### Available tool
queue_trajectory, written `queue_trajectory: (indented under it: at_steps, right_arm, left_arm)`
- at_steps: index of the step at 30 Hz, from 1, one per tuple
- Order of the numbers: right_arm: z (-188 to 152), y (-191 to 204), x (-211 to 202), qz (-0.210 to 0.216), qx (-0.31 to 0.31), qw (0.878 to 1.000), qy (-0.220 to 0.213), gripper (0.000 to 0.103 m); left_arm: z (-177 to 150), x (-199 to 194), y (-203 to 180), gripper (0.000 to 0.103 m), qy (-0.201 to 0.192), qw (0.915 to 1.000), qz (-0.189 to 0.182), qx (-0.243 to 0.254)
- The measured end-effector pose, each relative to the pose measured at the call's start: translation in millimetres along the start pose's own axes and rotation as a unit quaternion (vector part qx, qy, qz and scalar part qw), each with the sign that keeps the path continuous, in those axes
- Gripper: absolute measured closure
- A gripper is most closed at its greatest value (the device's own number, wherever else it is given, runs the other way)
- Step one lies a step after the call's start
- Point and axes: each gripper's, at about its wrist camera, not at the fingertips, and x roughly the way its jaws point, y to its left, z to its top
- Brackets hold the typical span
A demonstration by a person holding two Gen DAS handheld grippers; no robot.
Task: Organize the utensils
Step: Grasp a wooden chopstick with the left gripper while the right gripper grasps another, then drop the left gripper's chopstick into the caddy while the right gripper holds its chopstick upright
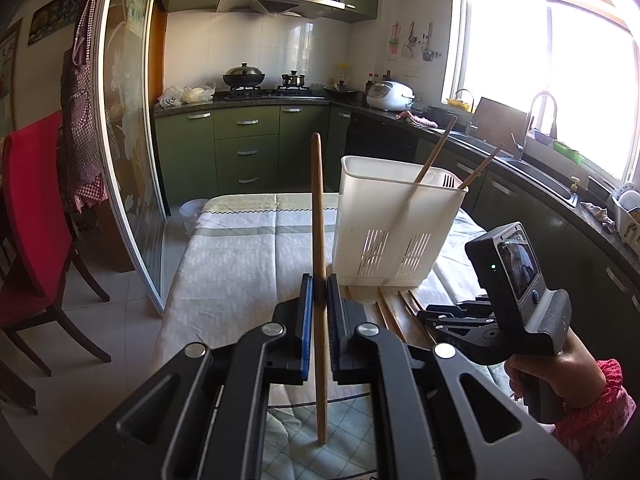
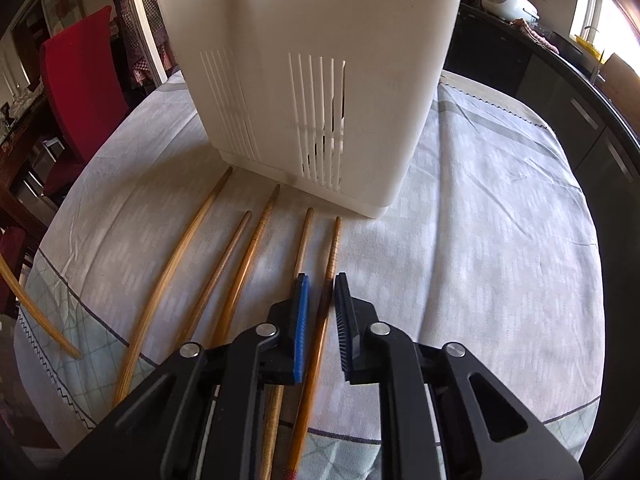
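Chopstick [image 1: 319,216] held upright, clamped in left tool [image 1: 319,320], just left of the white holder [image 1: 396,220] on the counter [image 1: 240,240]. Right tool [image 2: 323,332] straddles a lying chopstick [image 2: 320,320]; jaws parted, not gripping. Five lie before the holder. Advice: lift the left stick above the rim, keep it vertical, then release.

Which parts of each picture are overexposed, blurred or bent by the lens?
Left wrist view: the window is blown out white, and the door frame bows from fisheye distortion. Right wrist view: the chopsticks look motion-blurred and curved; the holder is bright but readable.
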Motion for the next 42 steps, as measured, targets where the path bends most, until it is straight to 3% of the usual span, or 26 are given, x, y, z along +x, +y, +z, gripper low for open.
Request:
queue_trajectory:
  at_steps: [6,14,21,34,42]
  right_arm:
    - [-1.2,-0.8,-17.0,0.015,0.012,1.0,-0.022,0.096]
    - [-12.9,-12.5,-102.1,0.041,0.029,0.992,-0.12,0.096]
    - [-43.0,-27.7,-168.6,0.056,0.036,0.981,-0.185,0.096]
    - [-67.4,-37.8,-214.7,0.064,0.046,0.971,-0.224,0.096]
    - [-60.8,-39.5,-228.5,0.063,0.04,0.967,-0.243,0.096]
  left_arm:
    - [0.2,-0.6,0.7,0.096,-0.001,1.0,0.001,0.0]
    - [0.7,-4.5,-0.2,0.096,-0.002,1.0,0.006,0.003]
    - [-0.7,-7.8,-2.3,0.096,-0.005,0.9999,0.008,0.006]
    - [6.6,-19.6,-8.7,0.096,-0.017,0.9997,0.005,0.014]
    - [54.4,-31.0,-17.0,0.096,-0.029,0.9988,-0.036,0.013]
